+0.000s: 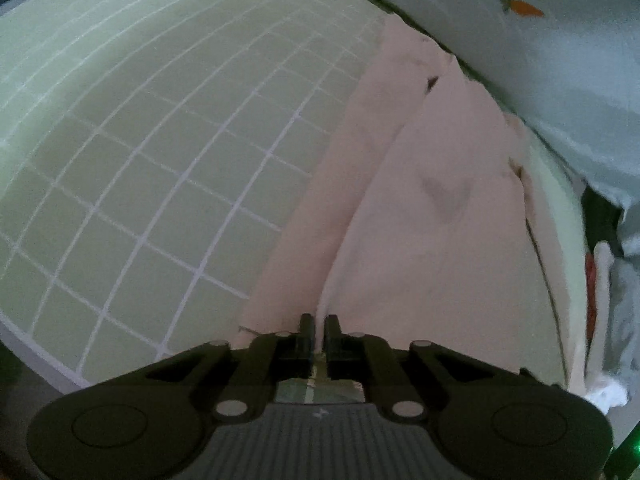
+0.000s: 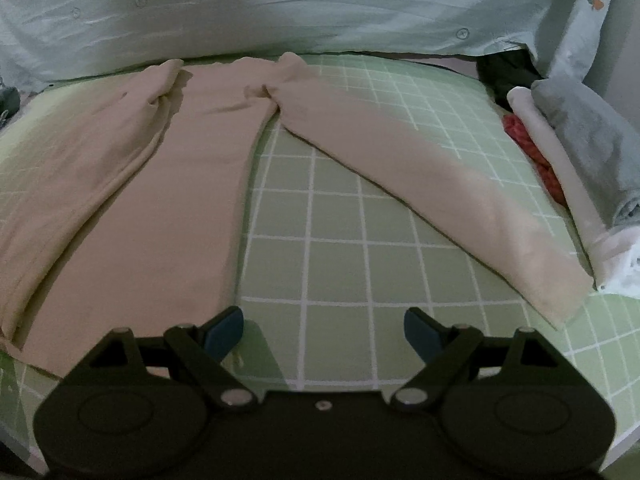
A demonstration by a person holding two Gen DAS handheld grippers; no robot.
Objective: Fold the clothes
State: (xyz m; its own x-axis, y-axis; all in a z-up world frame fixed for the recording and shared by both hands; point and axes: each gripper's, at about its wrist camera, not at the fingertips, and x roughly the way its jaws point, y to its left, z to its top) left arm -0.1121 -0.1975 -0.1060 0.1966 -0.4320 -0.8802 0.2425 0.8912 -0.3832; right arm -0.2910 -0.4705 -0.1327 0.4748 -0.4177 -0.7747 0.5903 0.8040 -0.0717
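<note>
A pale pink long-sleeved garment (image 2: pixel 192 184) lies flat on a green grid-patterned sheet (image 2: pixel 340 264). One sleeve (image 2: pixel 440 200) stretches out to the right; the other sleeve (image 2: pixel 100 152) is folded over the body on the left. My left gripper (image 1: pixel 319 330) is shut on a fold edge of the pink garment (image 1: pixel 420 240) near the hem. My right gripper (image 2: pixel 324 332) stands open above the sheet, its left blue pad (image 2: pixel 224 334) at the garment's lower right edge, nothing between the fingers.
A pale blue quilt with carrot prints (image 2: pixel 320 4) runs along the far side. A stack of folded clothes (image 2: pixel 568 160), grey, white and red, lies at the right edge of the bed. The sheet's edge (image 1: pixel 40 368) shows at lower left.
</note>
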